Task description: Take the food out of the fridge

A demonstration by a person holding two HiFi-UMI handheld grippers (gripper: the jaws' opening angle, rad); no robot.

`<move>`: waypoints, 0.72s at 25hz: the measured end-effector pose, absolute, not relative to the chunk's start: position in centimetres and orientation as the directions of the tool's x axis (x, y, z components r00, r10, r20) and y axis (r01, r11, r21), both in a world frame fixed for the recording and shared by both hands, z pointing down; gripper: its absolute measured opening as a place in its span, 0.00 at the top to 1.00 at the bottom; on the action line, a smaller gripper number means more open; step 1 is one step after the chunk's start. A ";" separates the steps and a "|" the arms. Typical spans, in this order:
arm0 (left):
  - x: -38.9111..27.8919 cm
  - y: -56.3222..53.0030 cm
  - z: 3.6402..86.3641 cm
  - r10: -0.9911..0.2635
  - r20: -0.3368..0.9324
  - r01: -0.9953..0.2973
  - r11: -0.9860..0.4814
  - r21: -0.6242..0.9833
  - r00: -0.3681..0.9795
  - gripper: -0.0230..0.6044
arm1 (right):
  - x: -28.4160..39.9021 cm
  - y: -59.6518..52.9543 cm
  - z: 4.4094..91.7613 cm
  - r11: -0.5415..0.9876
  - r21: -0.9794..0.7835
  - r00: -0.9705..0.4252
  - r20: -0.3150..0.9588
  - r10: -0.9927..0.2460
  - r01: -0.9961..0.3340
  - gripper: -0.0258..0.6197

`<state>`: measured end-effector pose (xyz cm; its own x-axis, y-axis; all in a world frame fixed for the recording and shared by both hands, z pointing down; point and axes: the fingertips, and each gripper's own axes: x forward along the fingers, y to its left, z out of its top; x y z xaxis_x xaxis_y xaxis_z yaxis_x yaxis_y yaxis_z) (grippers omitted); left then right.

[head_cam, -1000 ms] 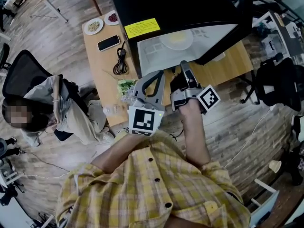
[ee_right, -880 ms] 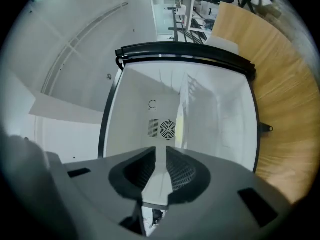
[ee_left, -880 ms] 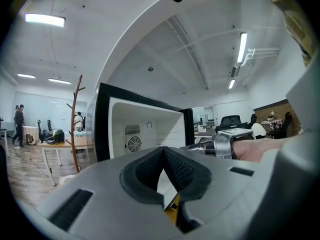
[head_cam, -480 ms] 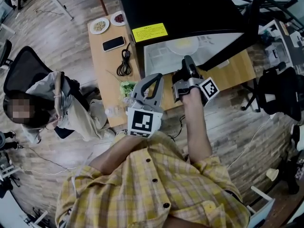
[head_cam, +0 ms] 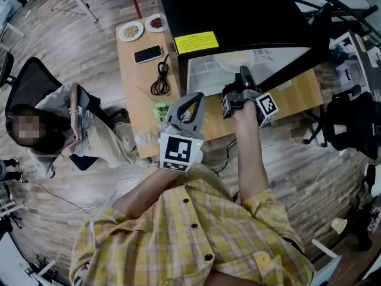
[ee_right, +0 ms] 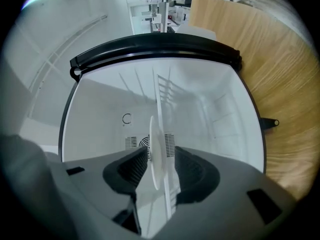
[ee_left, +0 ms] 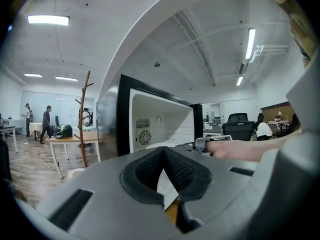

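Right tongs (head_cam: 243, 71) nearer, opening astride thin white plate (ee_right: 155, 134)

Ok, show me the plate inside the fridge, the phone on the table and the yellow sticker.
plate (head_cam: 233, 59), head view, on its pale top face.
phone (head_cam: 148, 54), head view, middle of its dark screen.
yellow sticker (head_cam: 196, 42), head view, its centre.

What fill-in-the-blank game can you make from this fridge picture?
The fridge is ___, not shut.
The sticker on top of it is ___.
Inside it sits a white ___.
On the table, beside the phone, lies a black ___.
Missing words: open, yellow, plate, cable.
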<state>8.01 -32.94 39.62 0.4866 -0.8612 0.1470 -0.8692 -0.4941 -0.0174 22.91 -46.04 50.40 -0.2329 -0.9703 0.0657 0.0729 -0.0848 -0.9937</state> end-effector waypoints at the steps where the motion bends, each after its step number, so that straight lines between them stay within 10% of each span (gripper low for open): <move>1: 7.9 -33.0 39.6 -0.862 0.148 -0.871 -0.492 -0.015 0.485 0.95 | 22.9 -46.3 50.5 -0.092 -0.992 -0.228 0.070 -0.971 0.086 0.71; 7: 7.5 -33.0 40.2 -0.867 0.158 -0.878 -0.479 0.001 0.473 0.95 | 23.4 -46.9 50.3 -0.080 -0.992 -0.214 0.058 -0.975 0.095 0.89; 18: 7.6 -32.6 40.8 -0.862 0.171 -0.877 -0.478 0.041 0.478 0.95 | 23.2 -44.5 49.0 -0.070 -0.996 -0.254 0.055 -0.966 0.052 0.93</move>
<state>7.57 -32.59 40.77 0.4777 -0.8618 0.1707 -0.8773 -0.4781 0.0412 23.21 -44.49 49.01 -0.2536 -0.9657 0.0550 0.0521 -0.0705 -0.9962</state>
